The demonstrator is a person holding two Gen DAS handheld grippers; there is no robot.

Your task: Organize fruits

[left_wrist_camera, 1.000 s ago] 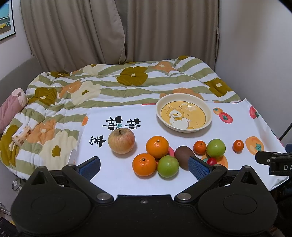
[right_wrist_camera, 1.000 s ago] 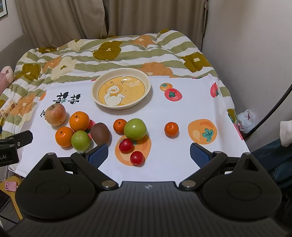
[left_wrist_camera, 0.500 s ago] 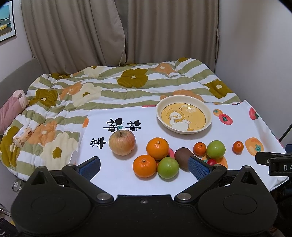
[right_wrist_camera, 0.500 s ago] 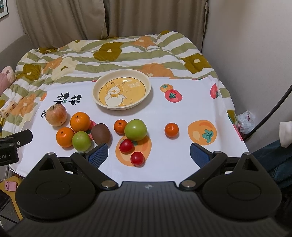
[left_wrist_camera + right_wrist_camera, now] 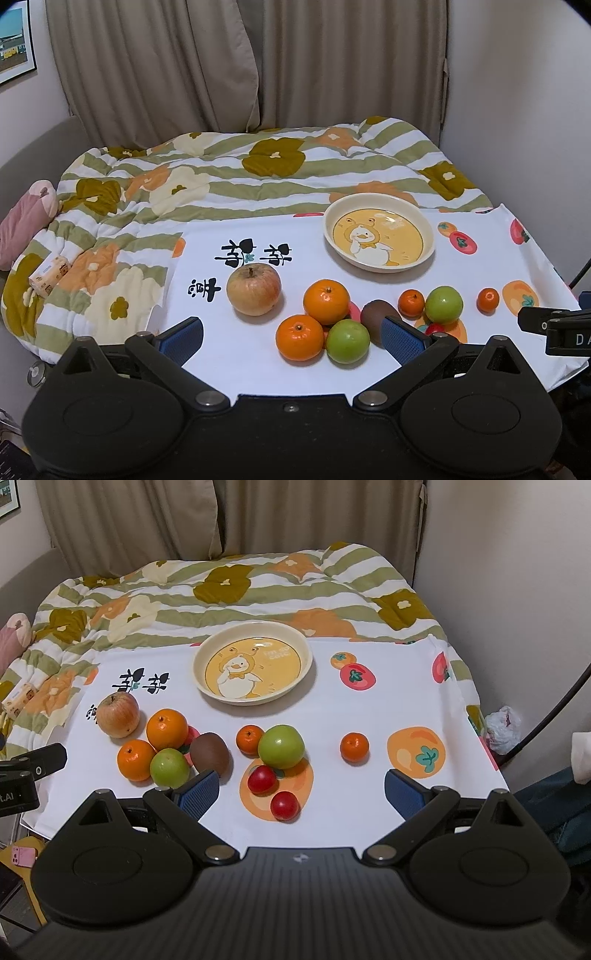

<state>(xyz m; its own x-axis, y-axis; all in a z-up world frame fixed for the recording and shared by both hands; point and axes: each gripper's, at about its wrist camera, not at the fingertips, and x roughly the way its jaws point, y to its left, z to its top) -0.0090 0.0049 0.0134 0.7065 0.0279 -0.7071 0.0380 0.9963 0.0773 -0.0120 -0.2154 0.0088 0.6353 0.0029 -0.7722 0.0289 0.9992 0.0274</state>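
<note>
Hovering at the near edge of the white fruit-print cloth (image 5: 332, 709), left gripper (image 5: 291, 334) and right gripper (image 5: 301, 792) both spread wide, blue pads empty. Round cream plate with yellow duck picture (image 5: 253, 662) sits at the far side, nothing in it. Fruits lie loose on the cloth: reddish-yellow apple (image 5: 118, 714), two large oranges (image 5: 167, 729) touching a small green apple (image 5: 169, 768), brown kiwi (image 5: 209, 753) just beside, larger green apple (image 5: 281, 746), two red cherry tomatoes (image 5: 262, 779), lone small tangerine (image 5: 354, 746) apart.

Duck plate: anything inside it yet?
No fruit. The plate shows only its printed duck; its whole floor is visible in both views. All fruit sits on the white cloth.
</note>
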